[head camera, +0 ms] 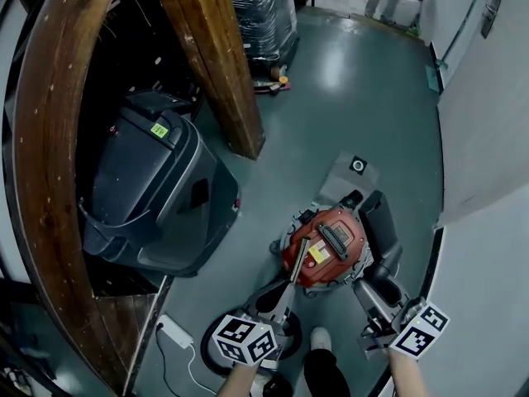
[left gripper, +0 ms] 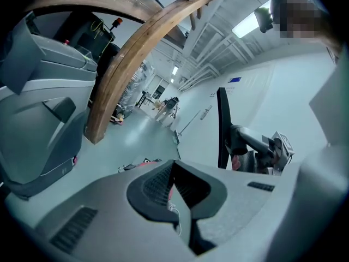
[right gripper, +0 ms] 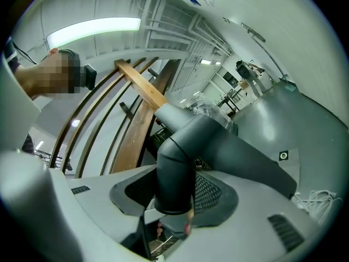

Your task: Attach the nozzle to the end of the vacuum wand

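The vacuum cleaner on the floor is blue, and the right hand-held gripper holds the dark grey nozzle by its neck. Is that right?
Only the colour is wrong: the head view shows the vacuum cleaner is red. The right hand-held gripper does hold the dark grey nozzle by its neck.

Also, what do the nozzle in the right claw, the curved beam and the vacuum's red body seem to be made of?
Nozzle: probably moulded plastic, dark grey and matte; its bends are smooth, with only a soft sheen.
Curved beam: wood, brown, perhaps lightly varnished; long grain streaks show.
Vacuum's red body: likely glossy plastic, though painted metal is possible; it reflects the light.
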The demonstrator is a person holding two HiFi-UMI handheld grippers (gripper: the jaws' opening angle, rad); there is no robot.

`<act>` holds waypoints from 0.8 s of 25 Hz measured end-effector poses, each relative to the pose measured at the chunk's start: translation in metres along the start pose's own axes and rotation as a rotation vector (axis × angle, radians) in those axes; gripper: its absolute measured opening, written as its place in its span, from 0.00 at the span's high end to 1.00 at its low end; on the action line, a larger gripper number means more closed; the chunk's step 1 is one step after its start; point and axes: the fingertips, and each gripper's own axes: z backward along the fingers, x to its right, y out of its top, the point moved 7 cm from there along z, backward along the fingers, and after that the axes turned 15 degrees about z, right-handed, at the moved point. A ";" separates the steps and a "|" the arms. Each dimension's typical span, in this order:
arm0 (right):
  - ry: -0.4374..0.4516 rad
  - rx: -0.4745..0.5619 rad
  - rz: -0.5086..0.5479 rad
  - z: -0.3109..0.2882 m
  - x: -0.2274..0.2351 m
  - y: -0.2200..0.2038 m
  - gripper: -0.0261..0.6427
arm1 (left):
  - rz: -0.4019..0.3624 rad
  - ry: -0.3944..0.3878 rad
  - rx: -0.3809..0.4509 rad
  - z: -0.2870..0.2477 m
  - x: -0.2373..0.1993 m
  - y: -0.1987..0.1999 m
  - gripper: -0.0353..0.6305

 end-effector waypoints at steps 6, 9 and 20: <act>0.000 0.010 -0.007 -0.007 0.015 -0.011 0.68 | -0.083 0.040 -0.028 -0.020 -0.023 -0.016 0.94; 0.003 0.017 -0.019 -0.011 0.019 -0.016 0.68 | -0.119 0.066 -0.046 -0.034 -0.040 -0.027 0.91; 0.011 -0.002 -0.047 -0.018 0.044 -0.045 0.68 | -0.288 0.216 -0.203 -0.101 -0.123 -0.092 0.72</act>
